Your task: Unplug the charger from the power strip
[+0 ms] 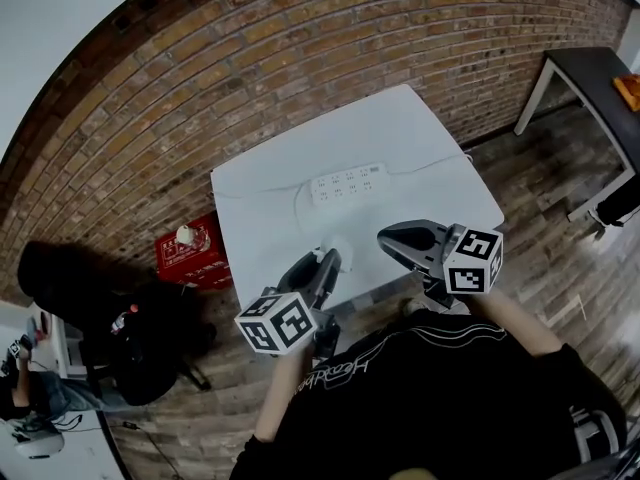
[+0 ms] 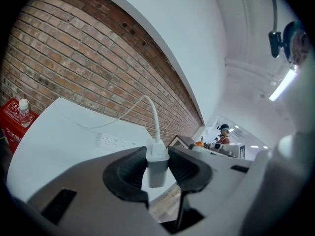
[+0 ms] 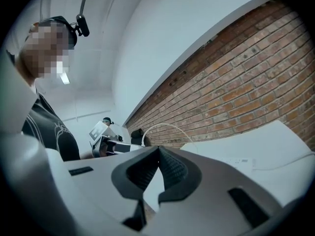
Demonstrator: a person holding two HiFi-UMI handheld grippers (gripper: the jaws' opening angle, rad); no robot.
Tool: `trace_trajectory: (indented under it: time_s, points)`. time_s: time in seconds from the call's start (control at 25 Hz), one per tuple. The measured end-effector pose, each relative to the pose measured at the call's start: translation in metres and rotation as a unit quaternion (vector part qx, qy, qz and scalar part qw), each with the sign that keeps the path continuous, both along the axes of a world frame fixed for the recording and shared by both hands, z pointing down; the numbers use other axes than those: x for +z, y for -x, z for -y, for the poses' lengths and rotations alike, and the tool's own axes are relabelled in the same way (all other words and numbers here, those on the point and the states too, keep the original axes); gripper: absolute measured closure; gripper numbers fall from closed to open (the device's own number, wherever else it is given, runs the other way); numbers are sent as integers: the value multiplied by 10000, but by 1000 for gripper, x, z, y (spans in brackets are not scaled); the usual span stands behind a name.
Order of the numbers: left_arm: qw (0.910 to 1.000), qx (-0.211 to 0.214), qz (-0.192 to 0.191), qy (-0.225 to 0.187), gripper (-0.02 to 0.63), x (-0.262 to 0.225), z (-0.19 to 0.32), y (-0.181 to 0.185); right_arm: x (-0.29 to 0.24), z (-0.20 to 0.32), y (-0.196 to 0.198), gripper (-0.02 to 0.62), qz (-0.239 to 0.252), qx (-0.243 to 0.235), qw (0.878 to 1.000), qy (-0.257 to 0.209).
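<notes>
As the tabletop (image 1: 400, 133) bears the strip (image 1: 348, 183) with no charger standing in it, the unplugging looks done. Near the tabletop's front edge, well apart from the strip, the left tool (image 1: 325, 266) grasps the charger (image 2: 157, 162) between its pads, cable arcing off its top. The right tool (image 3: 156, 175) is clenched on nothing. What seems left is setting the charger down.
</notes>
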State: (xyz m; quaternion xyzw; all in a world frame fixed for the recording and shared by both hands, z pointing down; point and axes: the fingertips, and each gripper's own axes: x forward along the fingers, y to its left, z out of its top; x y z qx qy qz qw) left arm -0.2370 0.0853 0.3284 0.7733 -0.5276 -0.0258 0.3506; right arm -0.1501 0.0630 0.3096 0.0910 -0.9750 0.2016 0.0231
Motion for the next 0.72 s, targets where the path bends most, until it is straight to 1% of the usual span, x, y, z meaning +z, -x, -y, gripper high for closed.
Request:
trace_trajectory:
  time_s: [0.16,0.28,0.48,0.72]
  points:
    - [9999,70,-3,-96,472,-8,-3,1,-6,-5,1,598,-117,61,9999,-97]
    - [9998,126,-11,-137,472,-10,-5,2,-6,-7,1,598,-131,142,9998,-83]
    - [9998,142,-71,-99,472,-3,-6,3,2,-10,-1,598,-192,248,9995,-16]
    - [9996,216,-123,-98,472,-4,-5,-2,-2,-12,-5,598,-272,294,9992,-74]
